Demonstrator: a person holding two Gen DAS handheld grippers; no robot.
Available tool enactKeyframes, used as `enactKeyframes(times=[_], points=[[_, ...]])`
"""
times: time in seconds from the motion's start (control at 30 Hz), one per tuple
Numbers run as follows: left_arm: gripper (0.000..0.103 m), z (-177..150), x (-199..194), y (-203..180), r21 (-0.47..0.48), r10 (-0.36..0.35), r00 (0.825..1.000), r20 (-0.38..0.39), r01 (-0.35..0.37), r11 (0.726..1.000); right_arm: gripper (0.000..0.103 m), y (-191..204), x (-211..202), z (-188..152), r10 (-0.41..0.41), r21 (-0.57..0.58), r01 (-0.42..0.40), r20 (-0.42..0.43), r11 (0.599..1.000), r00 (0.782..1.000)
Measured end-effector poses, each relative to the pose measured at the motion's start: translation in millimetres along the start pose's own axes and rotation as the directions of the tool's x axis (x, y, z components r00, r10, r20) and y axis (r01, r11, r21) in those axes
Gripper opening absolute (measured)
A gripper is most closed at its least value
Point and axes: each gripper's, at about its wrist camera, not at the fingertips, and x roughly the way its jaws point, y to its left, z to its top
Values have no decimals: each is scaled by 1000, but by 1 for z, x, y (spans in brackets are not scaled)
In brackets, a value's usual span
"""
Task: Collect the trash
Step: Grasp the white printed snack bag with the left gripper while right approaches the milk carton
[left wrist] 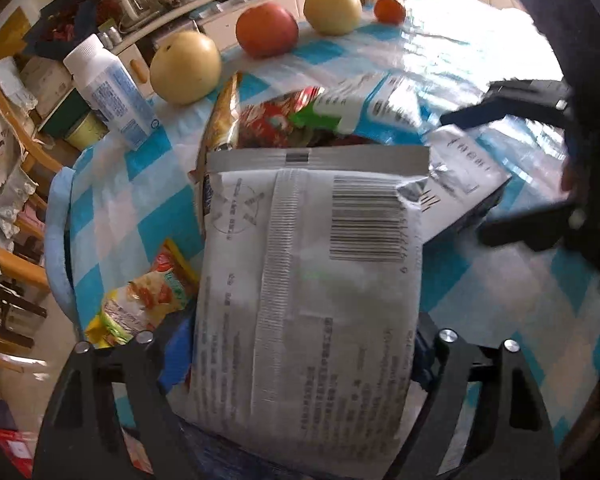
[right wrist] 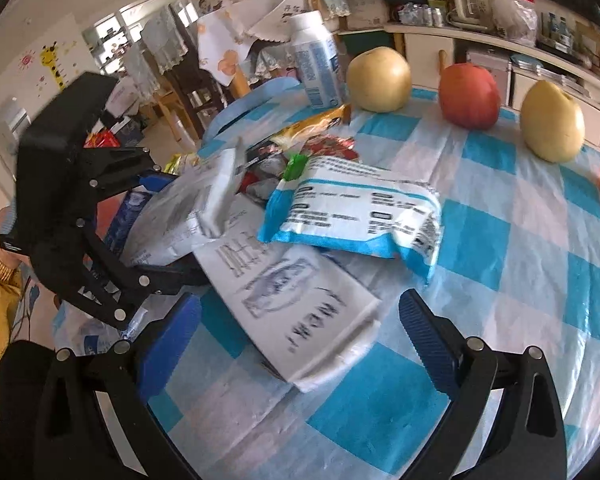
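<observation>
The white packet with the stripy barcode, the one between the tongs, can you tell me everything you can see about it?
The white packet is a flat, crinkly pouch that looks like plastic or foil film. We see its back: a ridged seam down the middle, a black barcode, small grey print and a grey sealed strip on top. One top corner looks torn, showing silver inside. It lies tilted between the fingers of the left tongs, which reach around it, and it leans on the pile of other wrappers on the blue checked tablecloth.

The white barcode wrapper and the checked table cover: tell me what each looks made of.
The white barcode wrapper looks like matte plastic film lined with foil, going by silver at its torn edge. The checked table cover is probably thin glossy plastic sheeting, given its wrinkles and glare.
</observation>
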Motion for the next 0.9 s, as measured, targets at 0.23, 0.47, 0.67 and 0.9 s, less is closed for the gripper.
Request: enactKeyframes(times=[0.23,0.47,0.67,0.9], points=[[76,-2,-9,-16,-70,4,999,48,-1,998,98,9,5,-2,-17,-64,16,-17,998,1000],[76,-13,-23,-19,-221,-6,996,90,25,975,98,4,5,-3,-4,-51,3,-15,999,1000],[76,-34,-48,-14,-346,-3,986,165,61,936,98,3,3,-5,24,-41,-24,-13,999,1000],[76,-59,-78,-13,-456,23,968,250,97,885,98,24,-8,-11,120,-94,-123,-42,988,992]])
